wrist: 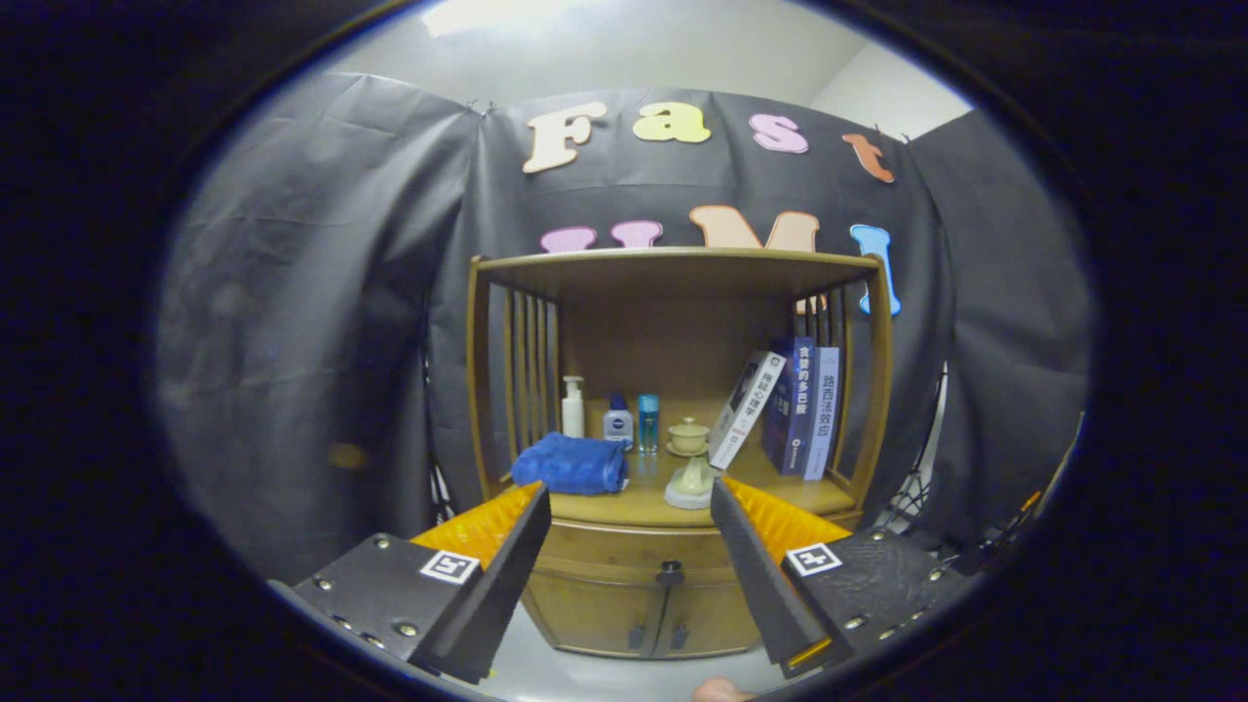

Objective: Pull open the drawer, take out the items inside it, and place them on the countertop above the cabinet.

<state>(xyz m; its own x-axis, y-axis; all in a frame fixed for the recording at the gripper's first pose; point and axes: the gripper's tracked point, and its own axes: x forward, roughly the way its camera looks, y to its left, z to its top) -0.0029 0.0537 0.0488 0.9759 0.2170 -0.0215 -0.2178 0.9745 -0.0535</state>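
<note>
A wooden cabinet [673, 390] stands ahead against the black cloth wall. Its drawer [624, 546] sits shut under the countertop [634, 507], with a small dark knob [671, 567] at its middle. Below the drawer are two closed doors [648, 614]. My gripper [629, 507] is open, its fingers spread wide with nothing between them. It hangs some way in front of the cabinet, and the drawer front and knob show in the gap between the fingers. What lies inside the drawer is hidden.
On the countertop lie a folded blue towel [570, 463], a white pump bottle [573, 408], a small blue-capped bottle [617, 421], a light blue bottle [648, 422], a pale lidded cup [688, 436], a pale teapot [692, 483] and three books [795, 409]. Slatted sides and a top shelf [673, 261] enclose it.
</note>
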